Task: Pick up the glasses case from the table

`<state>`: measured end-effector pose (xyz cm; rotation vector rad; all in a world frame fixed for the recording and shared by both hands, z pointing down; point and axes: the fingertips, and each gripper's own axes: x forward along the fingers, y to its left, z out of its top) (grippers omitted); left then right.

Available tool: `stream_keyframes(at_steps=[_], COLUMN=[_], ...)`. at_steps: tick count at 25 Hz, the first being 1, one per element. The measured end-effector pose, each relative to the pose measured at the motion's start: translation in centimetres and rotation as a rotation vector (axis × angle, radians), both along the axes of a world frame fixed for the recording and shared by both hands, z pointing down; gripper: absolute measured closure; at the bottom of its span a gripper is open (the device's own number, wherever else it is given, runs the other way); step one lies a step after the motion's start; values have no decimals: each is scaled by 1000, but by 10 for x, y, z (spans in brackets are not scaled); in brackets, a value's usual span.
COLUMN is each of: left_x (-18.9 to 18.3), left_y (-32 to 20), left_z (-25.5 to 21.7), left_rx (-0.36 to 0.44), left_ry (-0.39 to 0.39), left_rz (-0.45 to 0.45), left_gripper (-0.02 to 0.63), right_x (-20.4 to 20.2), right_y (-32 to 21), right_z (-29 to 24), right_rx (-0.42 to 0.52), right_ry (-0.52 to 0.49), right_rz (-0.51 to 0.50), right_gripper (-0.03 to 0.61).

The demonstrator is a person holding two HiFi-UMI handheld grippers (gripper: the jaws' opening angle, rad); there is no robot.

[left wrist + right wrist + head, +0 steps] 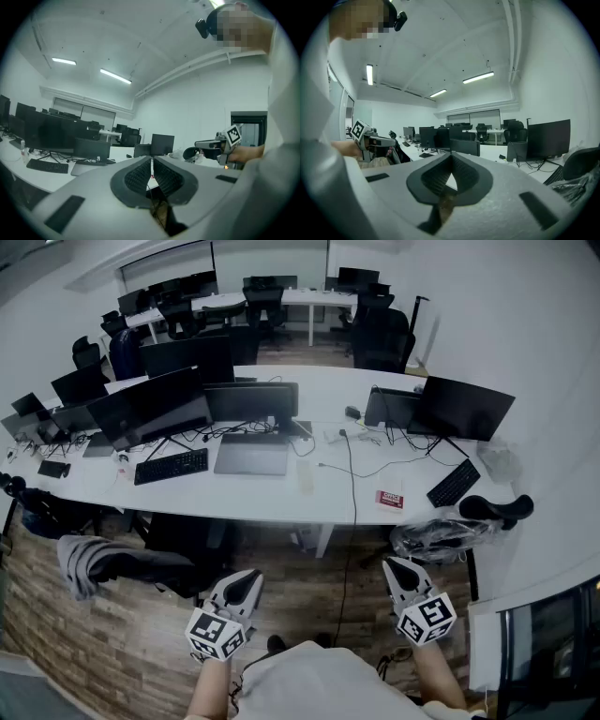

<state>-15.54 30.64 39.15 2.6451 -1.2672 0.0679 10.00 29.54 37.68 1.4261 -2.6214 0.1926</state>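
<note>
A pale oblong thing (306, 474) lies on the long white table (281, 502) right of a grey laptop (251, 456); I cannot tell whether it is the glasses case. Both grippers hang close to my body, well short of the table's near edge. The left gripper (247, 583) is shut with nothing between its jaws, and its tips meet in its own view (151, 161). My right gripper (397, 567) is likewise shut and empty (451, 157). Each gripper shows in the other's view, the right gripper (209, 144) and the left gripper (377, 141).
Several dark monitors (155, 404), a black keyboard (171, 466), a second keyboard (454, 483) and a red-and-white card (390, 499) are on the table. Cables run across it. An office chair (112, 563) draped with grey cloth stands at the left, a plastic-wrapped chair (441, 535) at the right.
</note>
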Motion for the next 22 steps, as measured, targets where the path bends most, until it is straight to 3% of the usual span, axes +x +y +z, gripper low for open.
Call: stream_keyframes(at_steps=[12,22], left_x=[3,30], left_y=[1,10], left_z=[0,7], left_rx=[-10,-43], left_ry=[-9,-19], left_rz=[-13,-43], left_gripper=[597,597], right_x=[8,35], right_y=[-3,-2], right_z=[0,14], right_rx=[-15,-44], right_ry=[-34,-33], right_rz=[7,-8], right_gripper=[581,581])
